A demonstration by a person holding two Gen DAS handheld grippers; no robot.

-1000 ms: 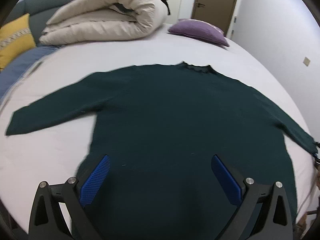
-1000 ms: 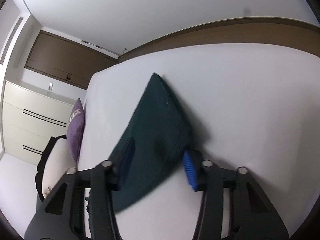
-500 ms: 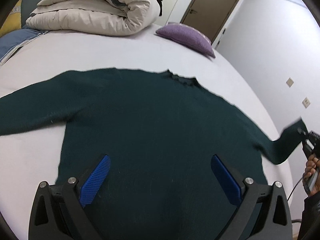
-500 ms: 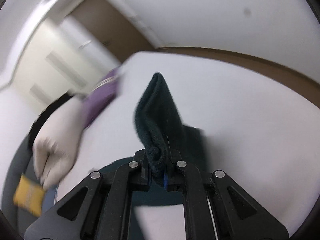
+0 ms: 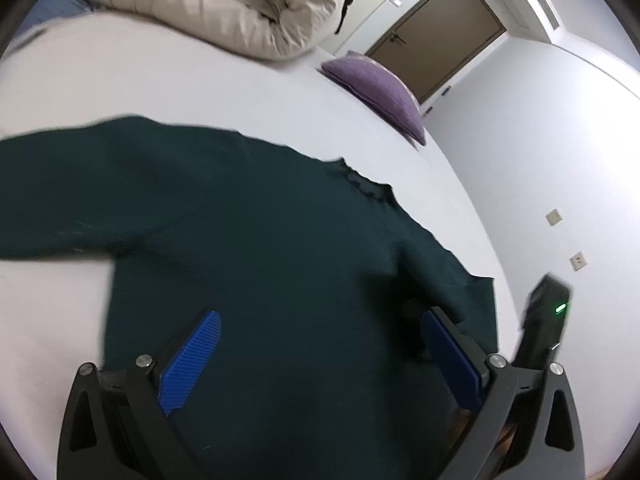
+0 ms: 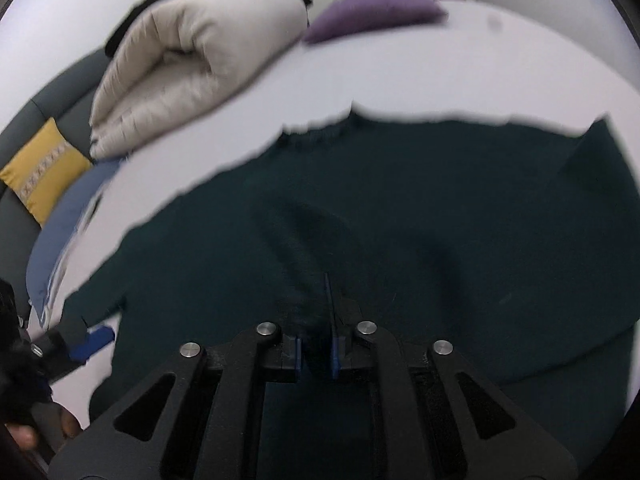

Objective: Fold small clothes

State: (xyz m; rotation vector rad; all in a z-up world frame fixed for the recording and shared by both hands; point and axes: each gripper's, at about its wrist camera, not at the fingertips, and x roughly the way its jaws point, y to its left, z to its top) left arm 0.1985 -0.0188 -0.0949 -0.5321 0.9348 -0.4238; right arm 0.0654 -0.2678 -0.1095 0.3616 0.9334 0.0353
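A dark green sweater [image 5: 260, 240] lies flat on the white bed, neck away from me; it also shows in the right wrist view [image 6: 440, 208]. My left gripper [image 5: 320, 344] is open and empty, hovering over the sweater's lower body. My right gripper [image 6: 316, 356] is shut on the right sleeve [image 6: 300, 248], which it holds folded over the sweater's chest. In the left wrist view the right gripper's body [image 5: 544, 320] shows at the right edge with a green light. The left sleeve stretches out to the left [image 5: 48, 200].
A rolled beige duvet [image 5: 224, 4] and a purple pillow [image 5: 380, 88] lie at the head of the bed. A yellow cushion [image 6: 40, 176] sits on a grey sofa to the left. The bed's right edge [image 5: 480, 232] runs close to the wall.
My right gripper closed on the right sleeve, lifted it and carried it leftward over the sweater's body. My left gripper drifted right over the sweater, still open.
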